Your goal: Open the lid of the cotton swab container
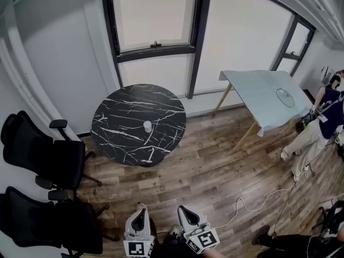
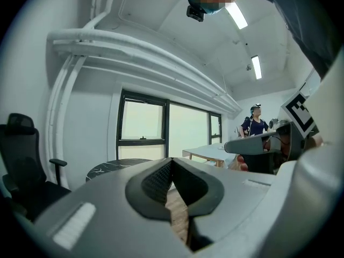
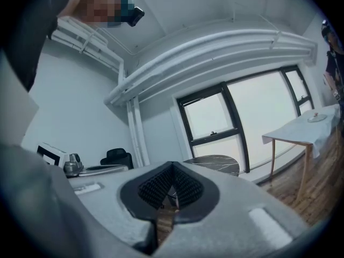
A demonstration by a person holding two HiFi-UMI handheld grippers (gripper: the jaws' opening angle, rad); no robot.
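A small white cotton swab container (image 1: 147, 126) stands near the middle of the round black marble table (image 1: 123, 112). Both grippers hang low at the bottom of the head view, far from that table, over the wooden floor. My left gripper (image 1: 141, 213) is shut with nothing in it, and my right gripper (image 1: 186, 212) beside it is shut and empty too. In the left gripper view the left gripper (image 2: 171, 163) points towards the table (image 2: 115, 164). The right gripper (image 3: 171, 168) in its own view also faces the marble table (image 3: 215, 162).
Two black office chairs (image 1: 40, 155) stand left of the round table. A pale blue rectangular table (image 1: 263, 93) with a ring-shaped thing sits at the right by the windows. A person (image 1: 317, 128) stands at the far right. A white cable (image 1: 258, 203) trails across the floor.
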